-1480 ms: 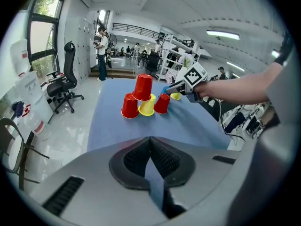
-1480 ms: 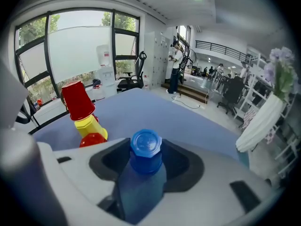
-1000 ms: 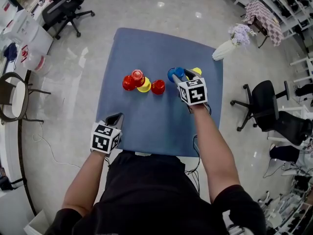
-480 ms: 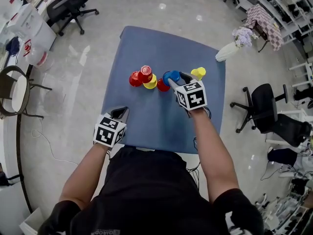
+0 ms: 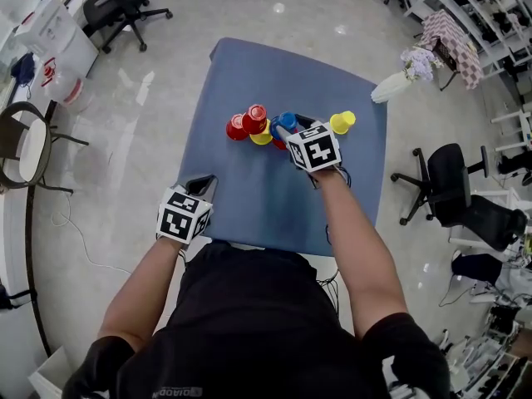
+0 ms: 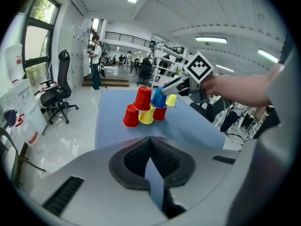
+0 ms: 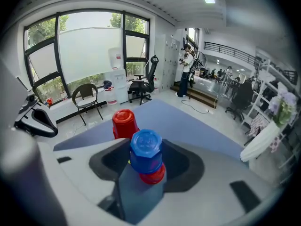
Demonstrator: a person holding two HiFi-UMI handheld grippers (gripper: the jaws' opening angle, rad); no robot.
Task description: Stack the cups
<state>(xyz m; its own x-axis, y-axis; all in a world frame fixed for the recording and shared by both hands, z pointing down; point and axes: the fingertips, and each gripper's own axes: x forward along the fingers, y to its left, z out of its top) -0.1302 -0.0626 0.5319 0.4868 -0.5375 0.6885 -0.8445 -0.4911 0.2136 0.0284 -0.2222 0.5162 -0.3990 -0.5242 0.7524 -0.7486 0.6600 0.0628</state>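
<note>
Since the earlier frames the right gripper point(image 5: 290, 129) has carried the blue cup point(image 5: 286, 121) leftward across the tabletop point(image 5: 249, 202), away from the lone yellow cup point(image 5: 342, 122) and up to the cluster of red and yellow cups. The head view has also shifted slightly. The right forearm reaches forward over the blue cloth, with the gripper angled forward and down. Its jaws stand wide and grip the inverted blue cup by its sides. That cup sits directly above the lower red cup point(image 7: 154, 174); whether the two touch cannot be told. Beside them the top red cup point(image 5: 256, 114) stands inverted on the tier below, over the left red cup point(image 5: 237, 128) and the middle yellow cup point(image 5: 263, 138). The left arm is bent close to the body. The left gripper point(image 5: 199, 186) is held over the near left edge of the tabletop, tilted downward, its jaws closed together with nothing between them. The tabletop is covered in plain blue fabric and stands on a glossy pale floor point(image 5: 125, 115). Around it are a black office chair point(image 5: 125, 7) at upper left, a second black chair point(image 5: 453, 173) at right, a round-backed chair point(image 5: 25, 152) at left, white shelving point(image 5: 490, 7), and a wrapped bunch of pale flowers point(image 5: 413, 59). Large windows point(image 7: 84, 51) appear in the right gripper view.
</note>
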